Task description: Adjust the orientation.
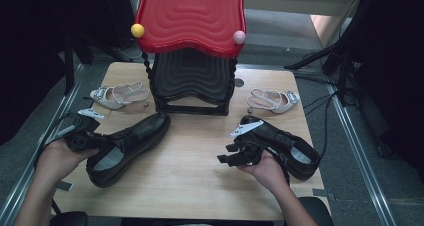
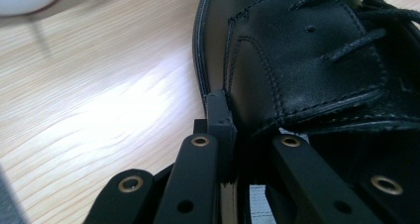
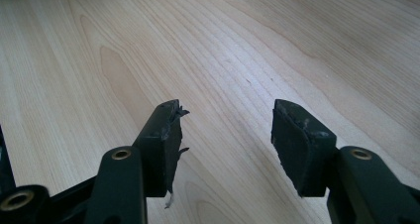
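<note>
The left tool (image 1: 92, 142) is clamped on the collar of the black shoe (image 1: 131, 141), at nine o'clock on the tabletop (image 1: 200, 181). The right tool (image 1: 235, 157) gapes wide, holding nothing. Lift slowly; a thin rim grip may let the toe swing.

A pale wood surface (image 1: 190, 171) stands on grey floor (image 1: 350, 151), dark equipment crowding both sides.

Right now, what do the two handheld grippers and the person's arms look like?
Both are black two-jaw tools of flat linkage bars with brass-coloured rivets. The left gripper and right gripper each carry a pale grey three-cornered plate on top and trail a black cable. The right gripper's jaw pads look frayed. The forearms are bare, no sleeves.
</note>
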`<state>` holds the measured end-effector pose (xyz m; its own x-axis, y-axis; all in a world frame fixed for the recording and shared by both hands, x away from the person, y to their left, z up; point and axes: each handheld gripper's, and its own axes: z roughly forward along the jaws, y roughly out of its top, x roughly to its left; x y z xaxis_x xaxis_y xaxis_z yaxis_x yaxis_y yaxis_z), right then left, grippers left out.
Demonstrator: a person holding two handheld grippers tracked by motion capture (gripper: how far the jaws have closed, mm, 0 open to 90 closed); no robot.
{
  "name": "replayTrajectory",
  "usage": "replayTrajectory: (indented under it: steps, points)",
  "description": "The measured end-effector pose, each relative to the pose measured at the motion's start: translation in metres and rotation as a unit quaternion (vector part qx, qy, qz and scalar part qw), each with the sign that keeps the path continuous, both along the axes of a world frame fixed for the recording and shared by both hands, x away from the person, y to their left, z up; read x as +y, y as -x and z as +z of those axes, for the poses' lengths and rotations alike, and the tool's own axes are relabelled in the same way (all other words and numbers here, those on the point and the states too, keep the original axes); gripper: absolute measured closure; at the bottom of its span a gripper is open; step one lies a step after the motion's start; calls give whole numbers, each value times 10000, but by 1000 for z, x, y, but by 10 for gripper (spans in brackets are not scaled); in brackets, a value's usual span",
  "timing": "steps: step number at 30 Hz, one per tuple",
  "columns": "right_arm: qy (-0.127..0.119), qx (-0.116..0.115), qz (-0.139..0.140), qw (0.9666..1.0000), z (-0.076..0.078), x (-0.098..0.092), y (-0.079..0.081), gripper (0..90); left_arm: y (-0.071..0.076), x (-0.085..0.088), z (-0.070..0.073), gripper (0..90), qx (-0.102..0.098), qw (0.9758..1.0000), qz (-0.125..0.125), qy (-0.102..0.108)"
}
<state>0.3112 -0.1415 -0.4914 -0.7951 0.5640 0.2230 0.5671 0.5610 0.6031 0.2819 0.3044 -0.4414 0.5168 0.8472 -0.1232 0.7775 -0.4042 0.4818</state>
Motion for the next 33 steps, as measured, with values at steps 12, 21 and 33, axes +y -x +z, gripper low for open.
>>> replayTrajectory:
  steps: [12, 21, 33]
  points:
    - [30, 0, -67, 10000, 2, -2, 3, 459, -16, -66, -6, 853, 205, 9967, -765, 201]
    - [-60, -4, -125, 9999, 6, -2, 9, 465, -31, -111, -13, 850, 345, 9945, -964, 201]
    - [-181, -141, -204, 9995, 6, 9, 14, 480, -36, -143, -30, 825, 454, 9916, -1163, 342]
